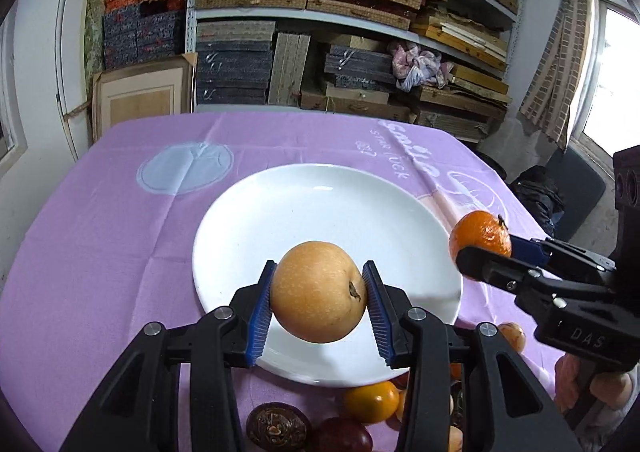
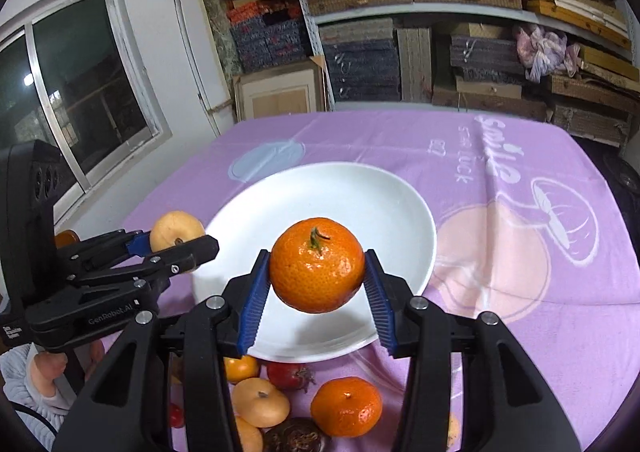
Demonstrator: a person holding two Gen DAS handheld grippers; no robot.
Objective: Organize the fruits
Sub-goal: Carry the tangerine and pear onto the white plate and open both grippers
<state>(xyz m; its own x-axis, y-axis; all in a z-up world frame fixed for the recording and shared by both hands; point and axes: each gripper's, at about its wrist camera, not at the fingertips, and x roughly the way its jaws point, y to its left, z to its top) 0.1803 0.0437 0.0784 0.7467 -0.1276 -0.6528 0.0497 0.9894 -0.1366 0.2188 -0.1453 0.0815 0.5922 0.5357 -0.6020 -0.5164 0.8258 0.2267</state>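
Observation:
My left gripper (image 1: 319, 302) is shut on a tan round pear (image 1: 318, 291), held above the near part of a white plate (image 1: 320, 204). My right gripper (image 2: 317, 290) is shut on an orange tangerine (image 2: 317, 270) over the same plate (image 2: 360, 188). In the left wrist view the right gripper (image 1: 486, 248) shows at the right with the tangerine (image 1: 480, 234). Seen from the right wrist, the left gripper (image 2: 176, 242) sits at the left with the pear (image 2: 176, 230). The plate bears no fruit.
Loose fruit lies on the purple cloth (image 2: 520, 252) near the plate's front edge: a tangerine (image 2: 346, 406), tan pears (image 2: 260, 402), a red fruit (image 2: 290, 375), a dark brown fruit (image 1: 278, 426). Shelves of stacked boxes (image 1: 320, 12) stand behind the table. A window (image 2: 80, 92) is at left.

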